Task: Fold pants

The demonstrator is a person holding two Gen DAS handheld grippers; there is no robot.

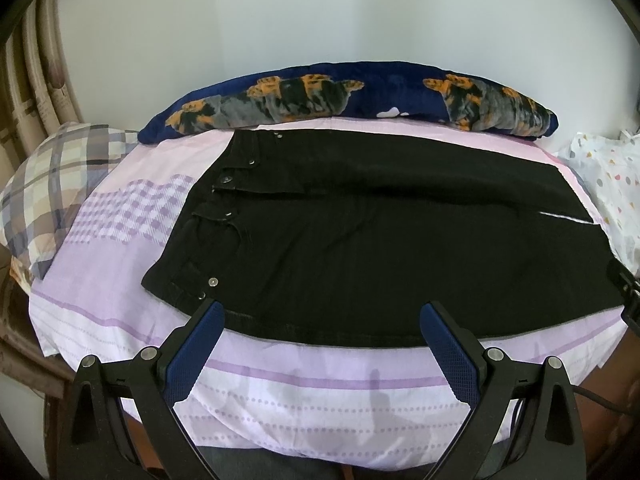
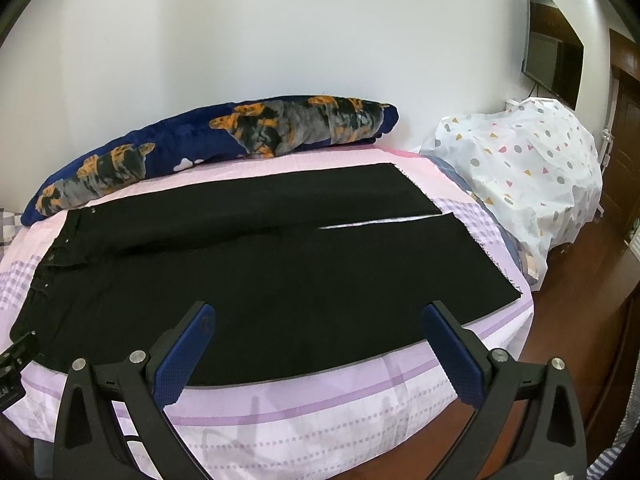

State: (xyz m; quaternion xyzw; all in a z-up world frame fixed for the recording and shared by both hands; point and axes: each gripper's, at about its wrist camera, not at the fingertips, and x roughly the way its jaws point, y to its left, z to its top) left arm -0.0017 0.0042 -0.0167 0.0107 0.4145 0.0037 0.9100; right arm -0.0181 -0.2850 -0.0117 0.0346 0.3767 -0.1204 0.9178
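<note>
Black pants lie flat on the pink and lilac bed sheet, waistband with metal buttons to the left and both legs running right, side by side. The same pants fill the middle of the right wrist view, with a thin strip of sheet showing between the leg ends. My left gripper hovers open above the pants' near edge, close to the waist. My right gripper is open over the near edge of the closer leg. Neither holds anything.
A rolled navy blanket with orange and grey print lies along the wall behind the pants. A plaid pillow sits at the left. A white dotted cover drapes something at the bed's right end. Wooden floor lies beyond.
</note>
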